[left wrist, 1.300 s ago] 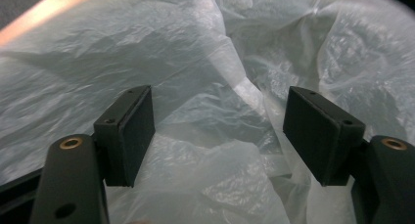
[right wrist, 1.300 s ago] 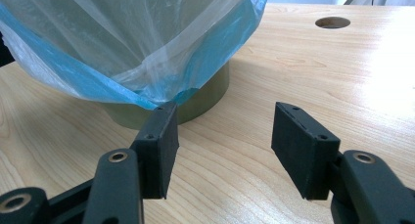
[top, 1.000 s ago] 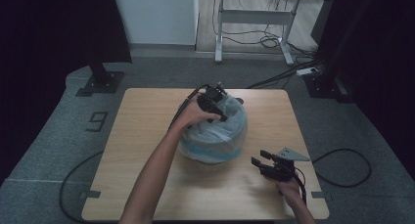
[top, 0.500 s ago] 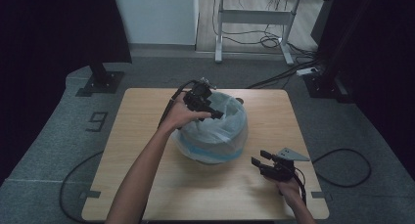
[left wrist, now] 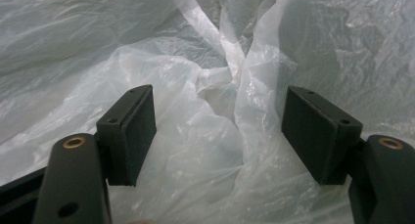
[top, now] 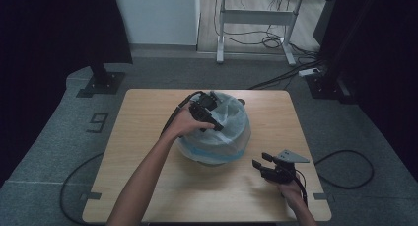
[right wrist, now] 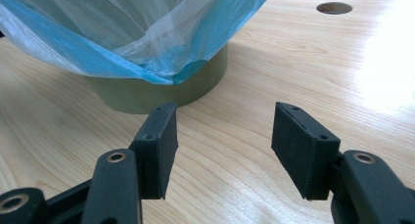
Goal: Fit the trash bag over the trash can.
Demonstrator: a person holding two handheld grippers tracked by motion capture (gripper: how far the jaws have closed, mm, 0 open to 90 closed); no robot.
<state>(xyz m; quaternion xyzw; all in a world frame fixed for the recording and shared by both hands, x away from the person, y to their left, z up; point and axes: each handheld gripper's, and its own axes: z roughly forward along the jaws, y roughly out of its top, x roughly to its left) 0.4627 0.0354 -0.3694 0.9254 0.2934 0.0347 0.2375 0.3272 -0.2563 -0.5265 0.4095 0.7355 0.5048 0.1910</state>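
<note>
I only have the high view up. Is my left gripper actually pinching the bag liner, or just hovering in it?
Observer: Left gripper is open; the plastic liner lies crumpled between the pads, unpinched.
Operator: And what's under the liner?
Observer: In the right gripper view, a green bin stands on the table; the liner's blue hem hangs over its side.
Operator: Is the right gripper holding anything?
Observer: No. Right gripper is open over bare wood, short of the bin.

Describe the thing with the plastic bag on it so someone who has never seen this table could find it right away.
On the wooden table, look near the middle, just past the left gripper. There stands a round olive-green bin, its top draped in a crinkled translucent bag with a blue hem. Nothing else on the table wears plastic.
</note>
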